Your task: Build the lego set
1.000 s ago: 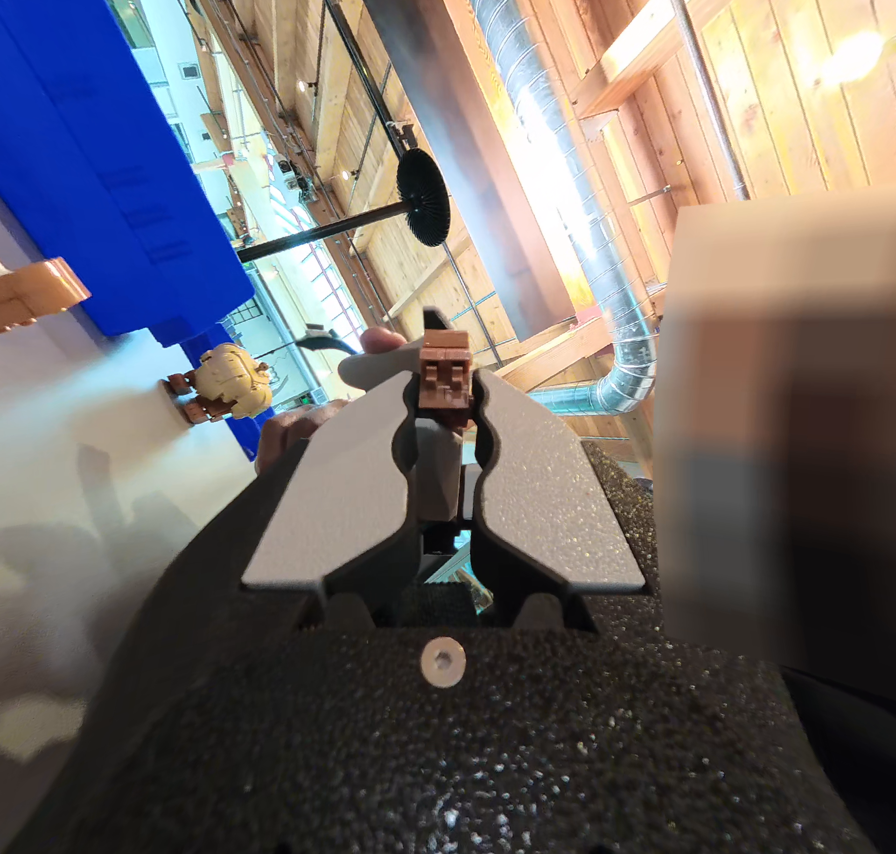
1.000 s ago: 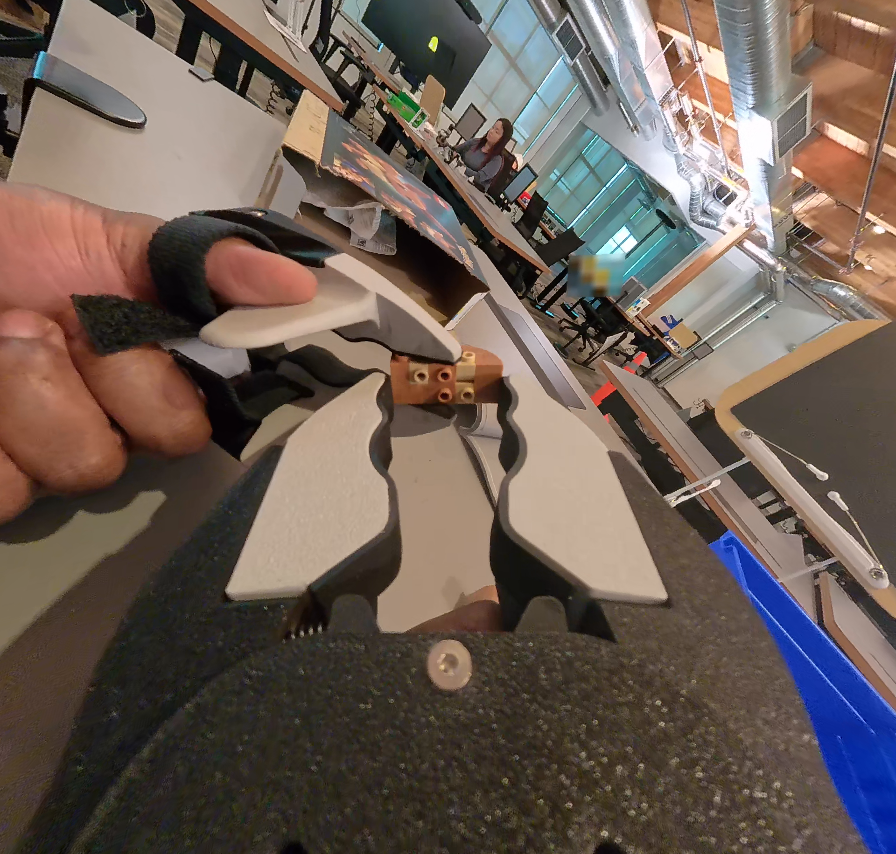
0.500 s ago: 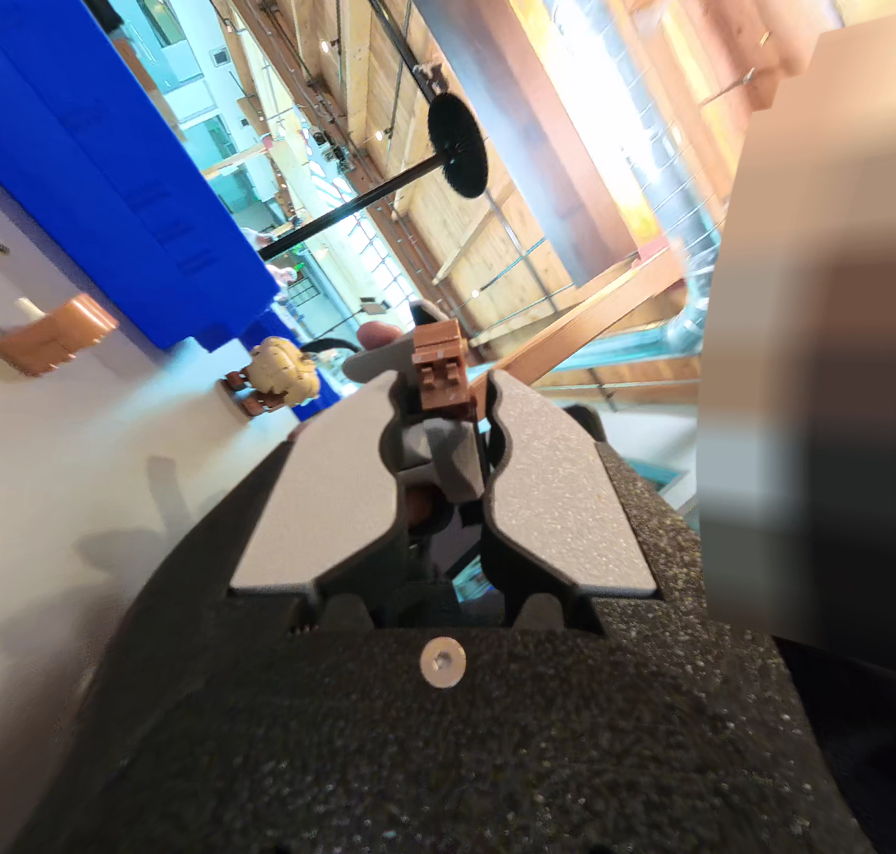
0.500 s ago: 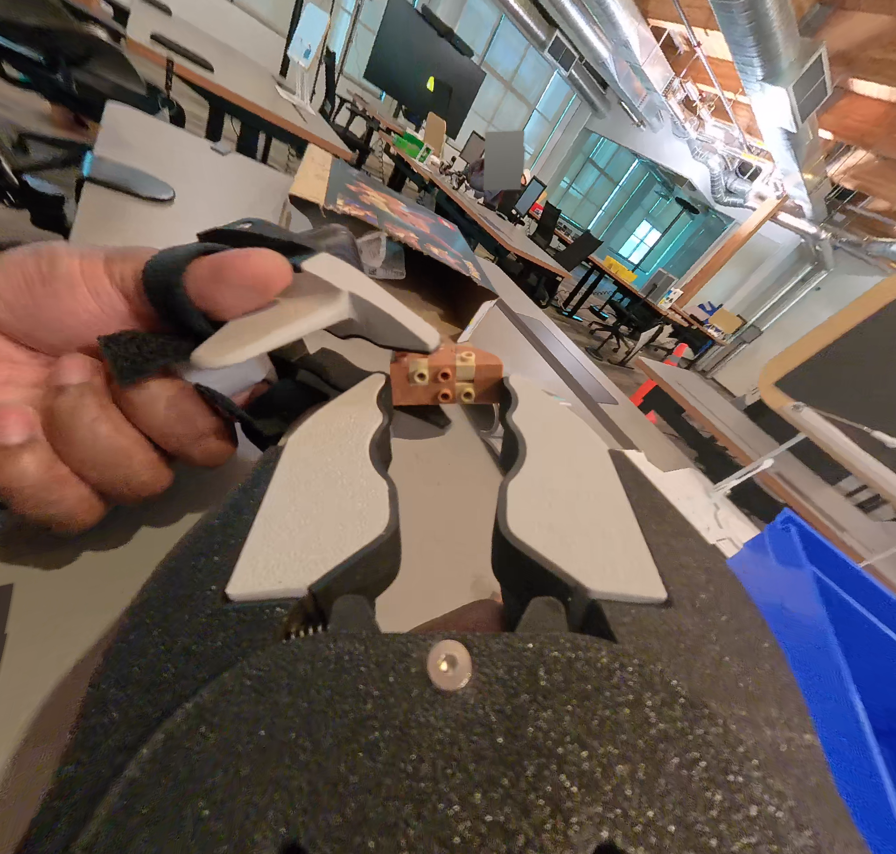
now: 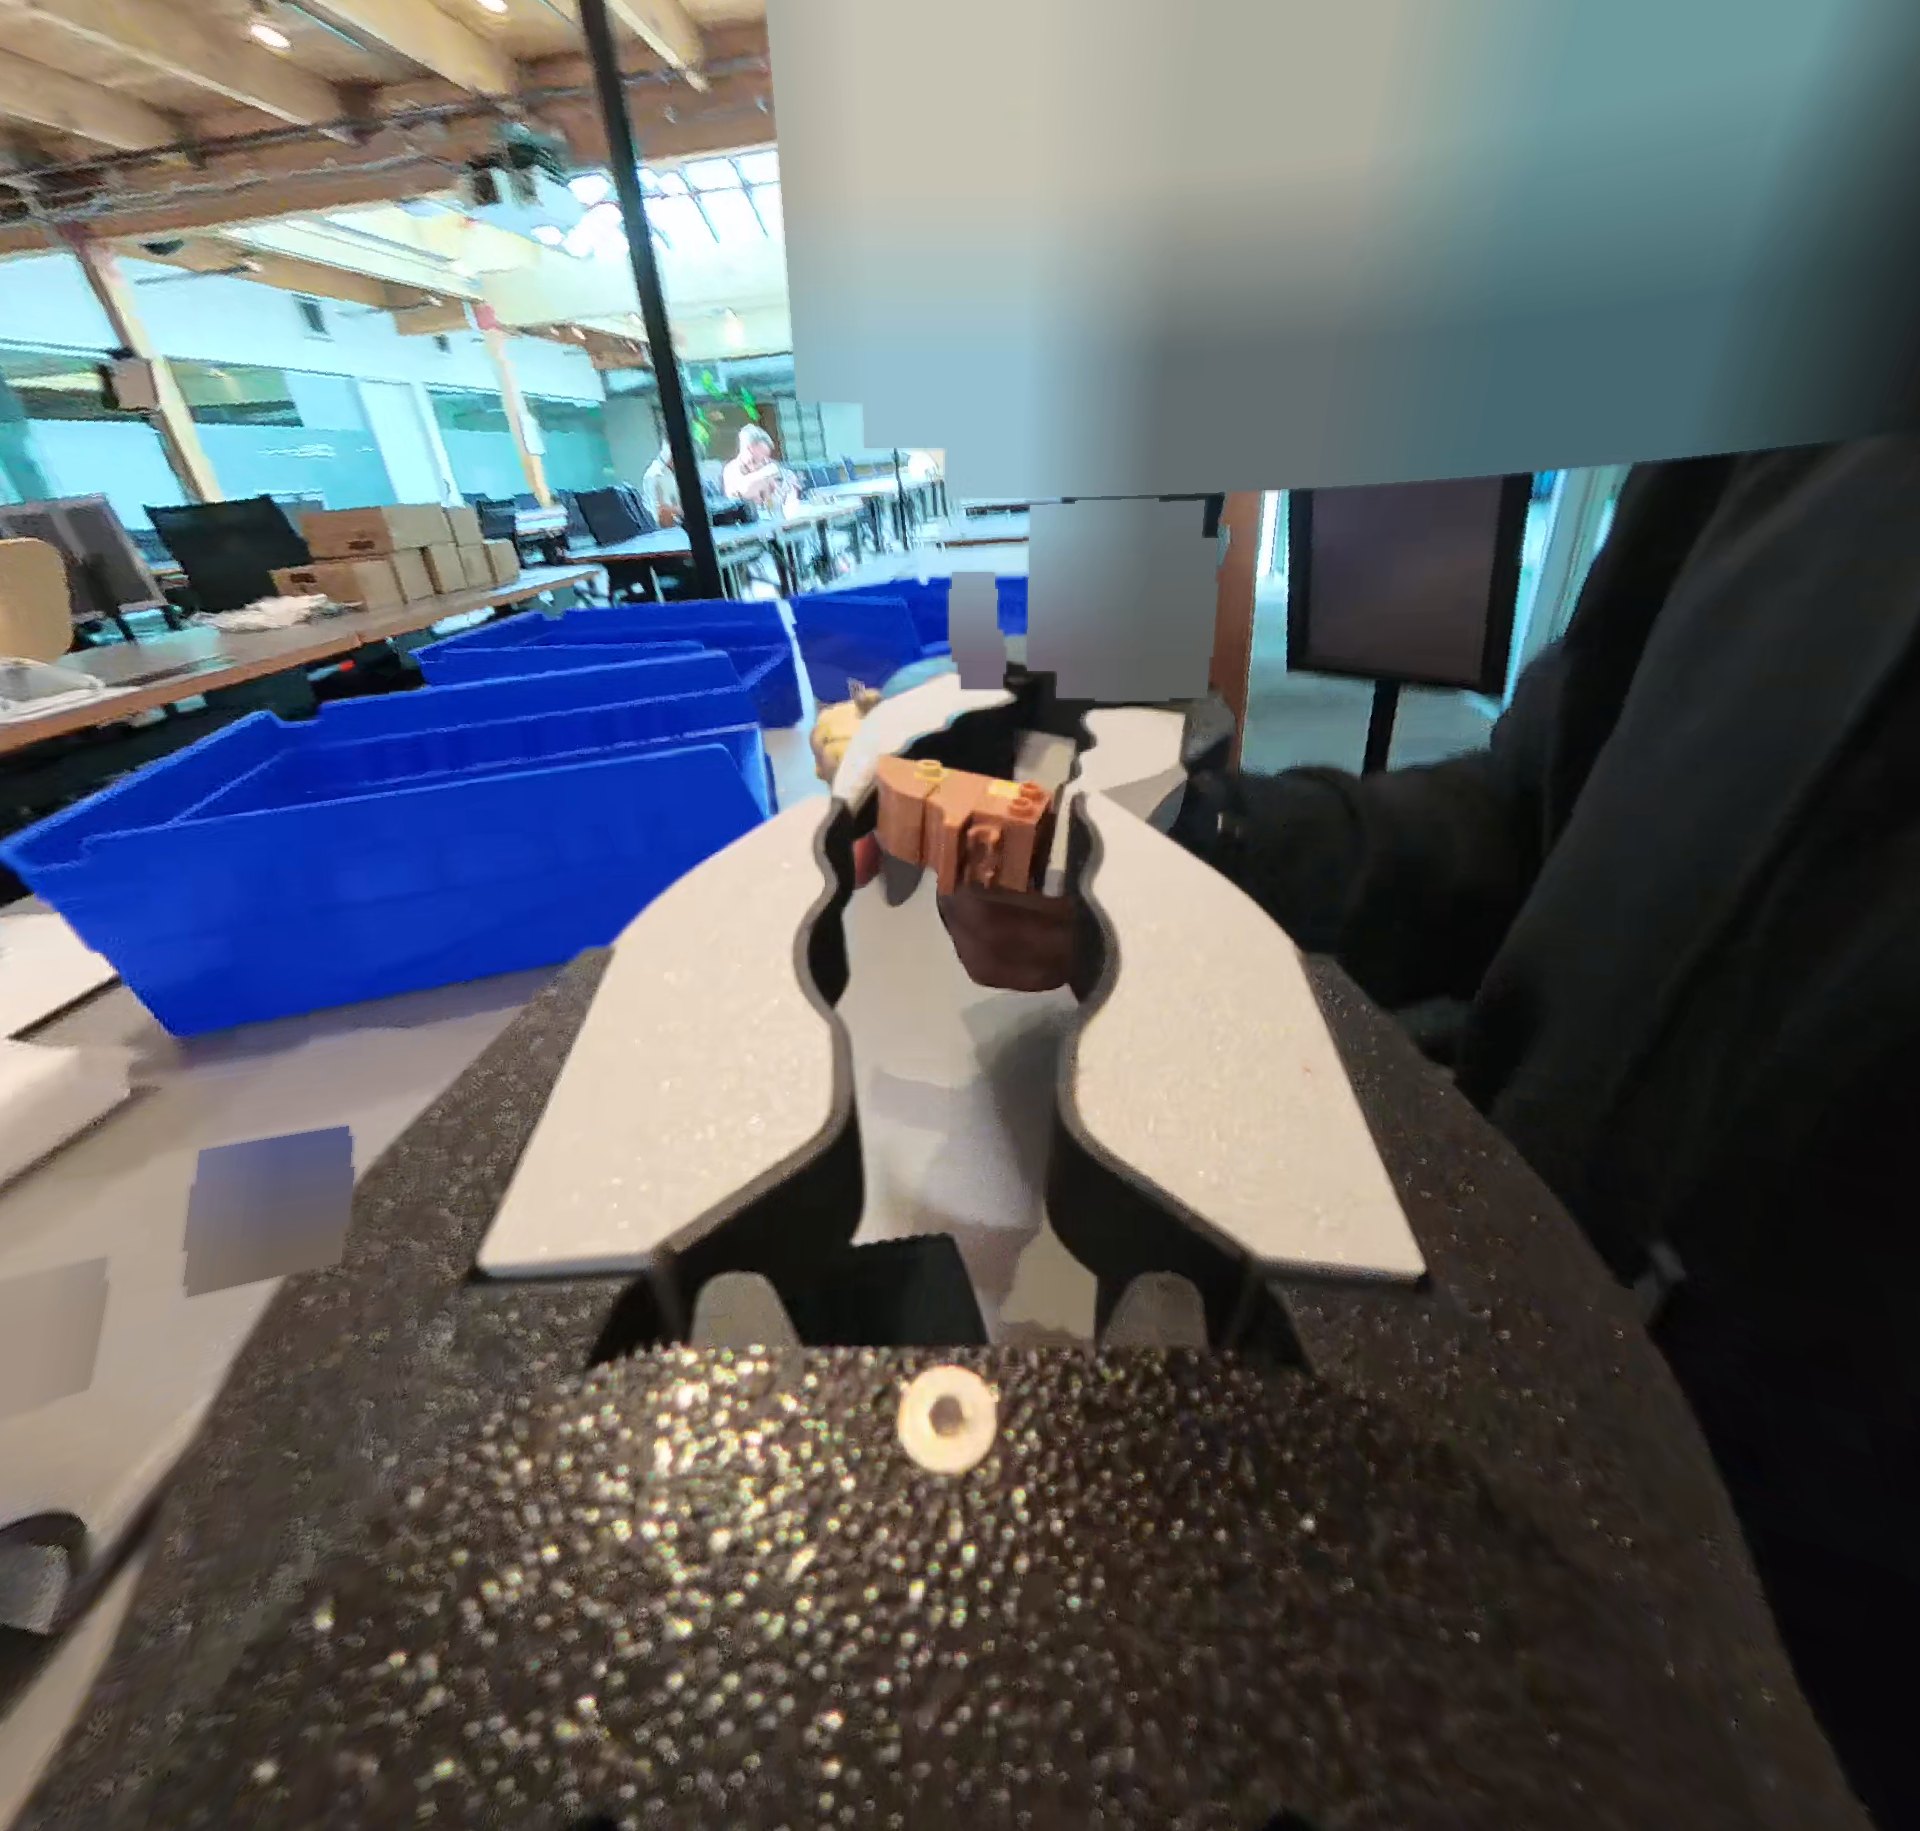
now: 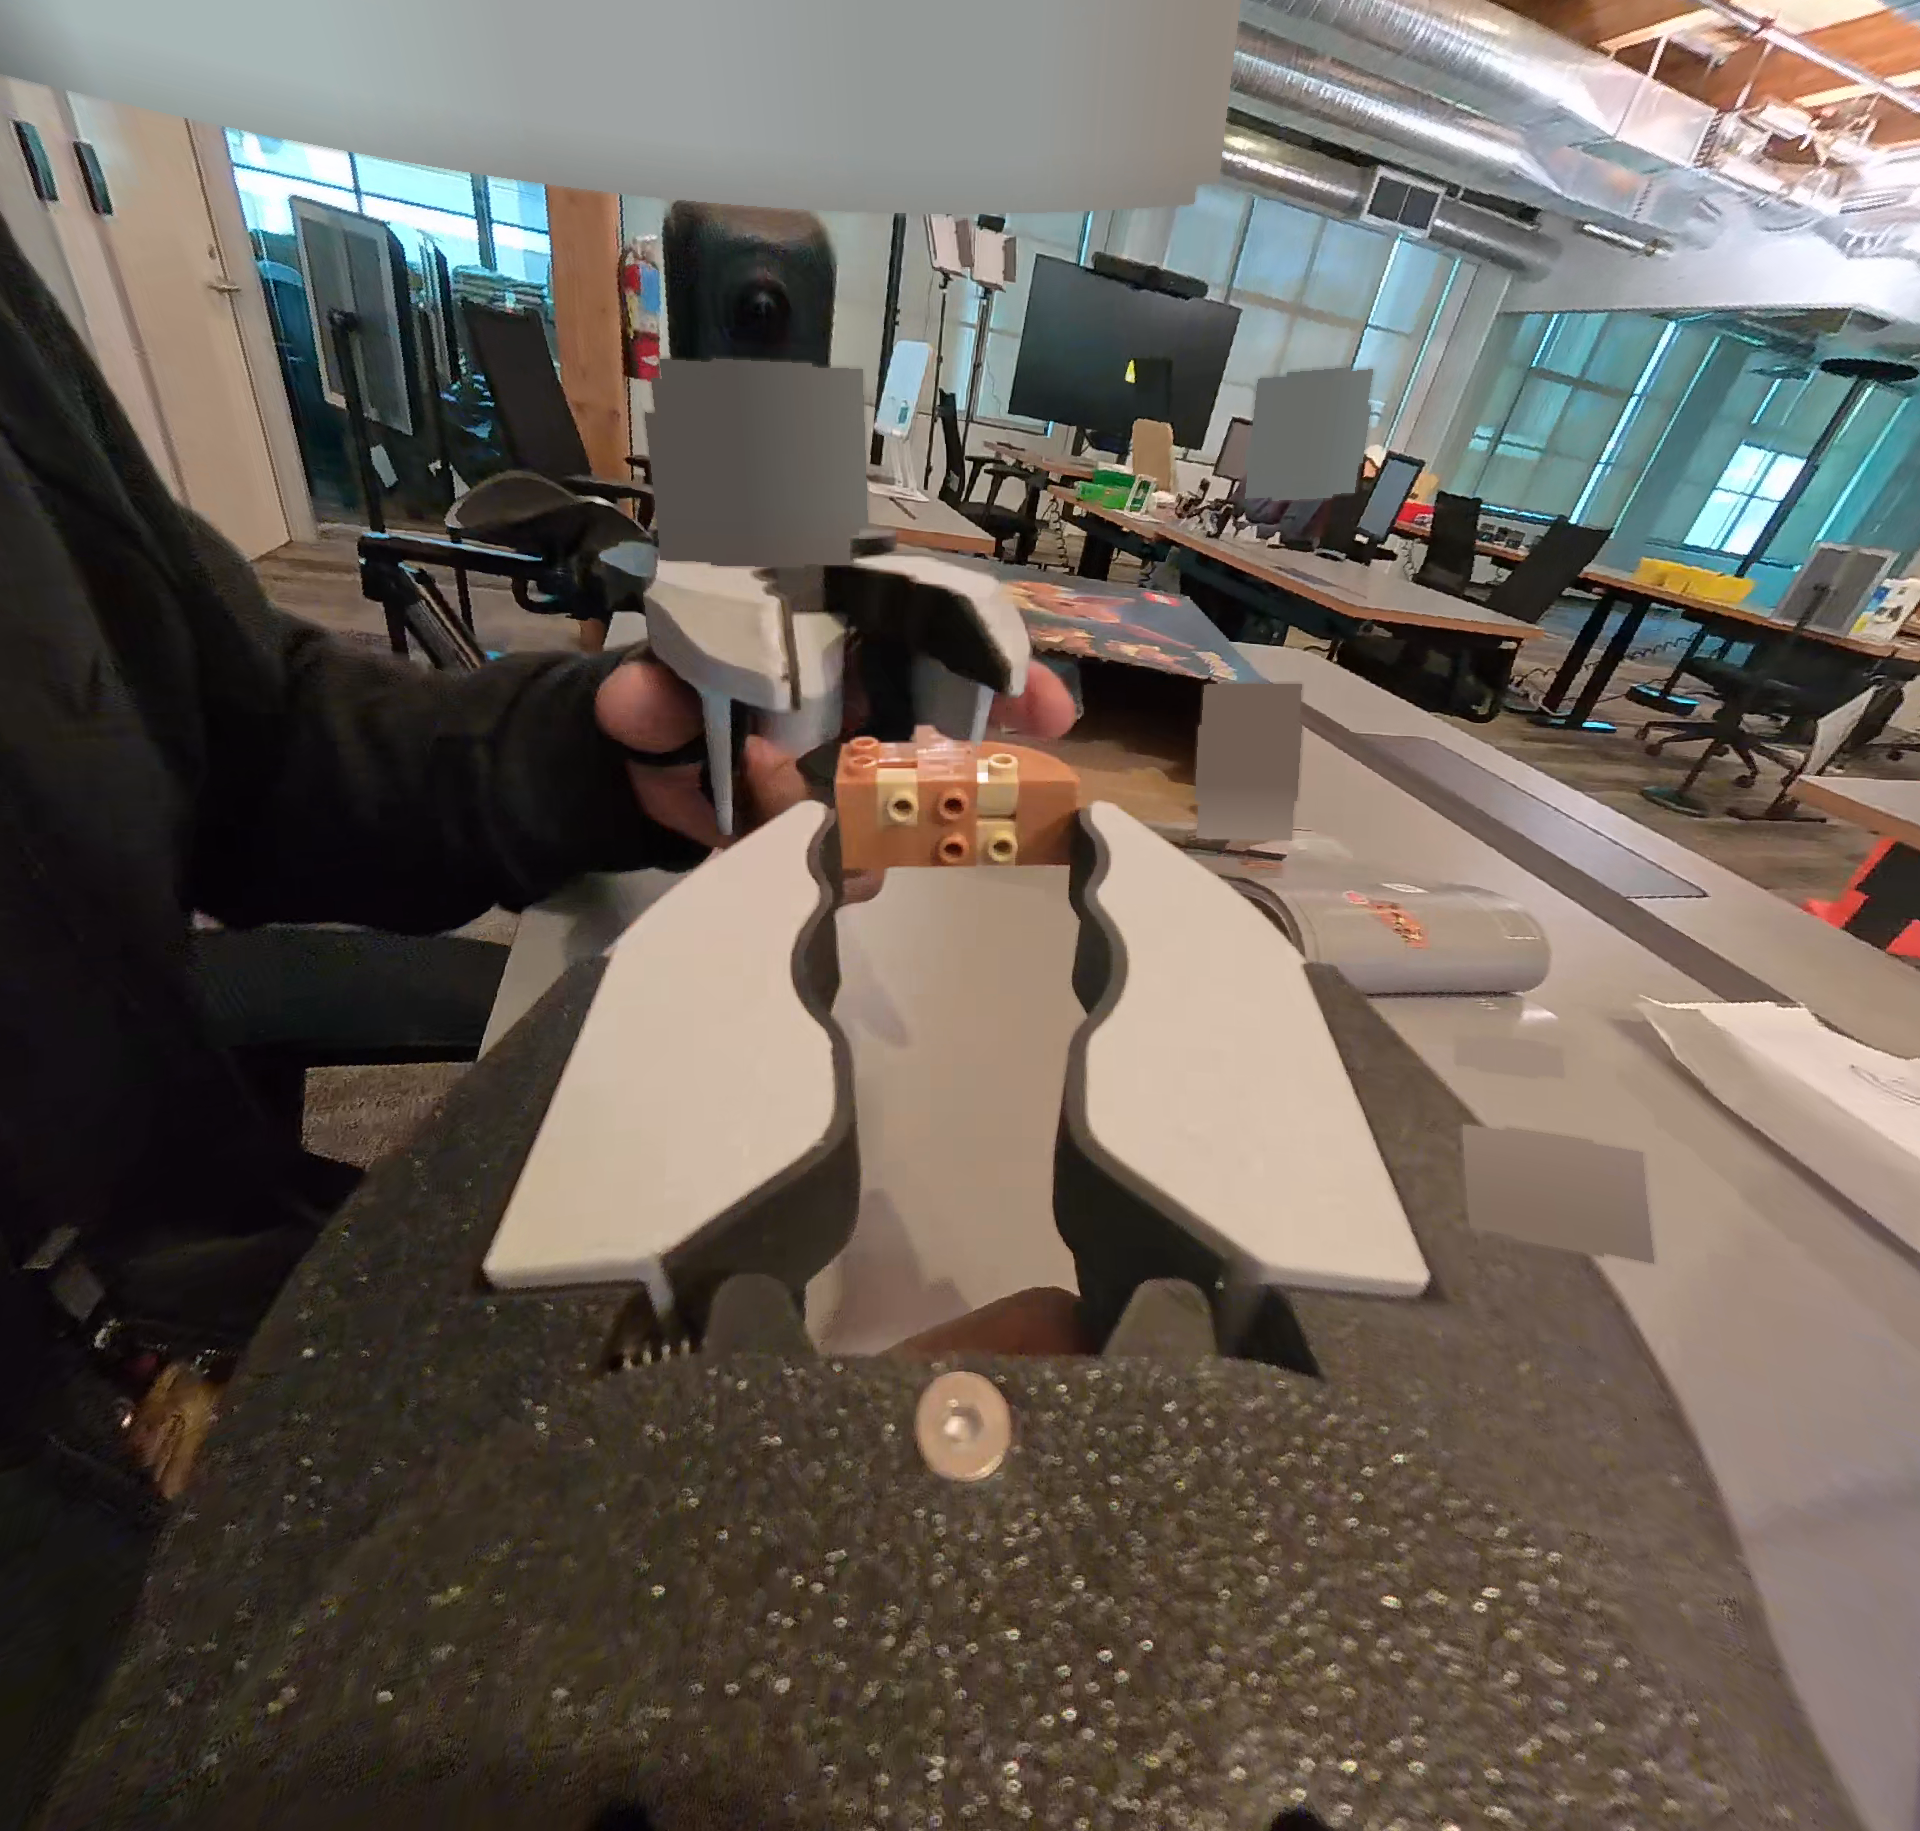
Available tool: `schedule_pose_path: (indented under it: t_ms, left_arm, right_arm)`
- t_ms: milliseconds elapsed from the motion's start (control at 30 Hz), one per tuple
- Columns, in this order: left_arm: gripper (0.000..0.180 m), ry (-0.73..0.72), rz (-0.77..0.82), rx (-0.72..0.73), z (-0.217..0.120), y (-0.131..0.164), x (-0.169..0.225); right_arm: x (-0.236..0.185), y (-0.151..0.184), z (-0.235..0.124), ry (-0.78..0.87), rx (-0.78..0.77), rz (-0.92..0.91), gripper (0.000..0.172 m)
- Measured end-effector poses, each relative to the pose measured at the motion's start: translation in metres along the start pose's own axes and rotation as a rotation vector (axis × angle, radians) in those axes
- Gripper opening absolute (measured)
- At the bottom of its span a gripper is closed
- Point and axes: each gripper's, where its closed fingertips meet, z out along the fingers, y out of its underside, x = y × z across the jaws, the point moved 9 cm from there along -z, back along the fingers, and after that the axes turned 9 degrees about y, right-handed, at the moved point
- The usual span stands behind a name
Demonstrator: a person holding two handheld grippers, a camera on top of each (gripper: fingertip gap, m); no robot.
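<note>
Above the grey table (image 6: 1662,1002), just right of the blue bins (image 5: 416,825), the left gripper (image 5: 956,815) stands with its jaws parted around the brown brick block (image 5: 966,825), and a gap shows at its left finger (so it has no grip). The right gripper (image 6: 951,831) clamps the block by both ends, at the very fingertips. A knock from the left fingers could twist it loose or pop a brick off. The block's long axis runs level from finger to finger. Its studded side faces the right camera, and its rounded end points right.

Right tongs (image 6: 951,825) clamped shut on a piece; left tongs (image 5: 956,825) parted, facing them.
</note>
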Motion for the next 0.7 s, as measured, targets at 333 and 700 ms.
schedule_pose_path:
  t_ms: [333, 700]
  left_arm:
    - [0.027, 0.067, -0.051, -0.048, 0.006, 0.005, -0.004]
    - [0.028, 0.034, -0.021, -0.052, 0.007, 0.012, 0.0]
  right_arm:
    - [-0.002, 0.003, 0.005, -0.02, -0.008, 0.018, 0.042]
    - [-0.005, 0.006, 0.008, -0.015, -0.043, -0.002, 0.042]
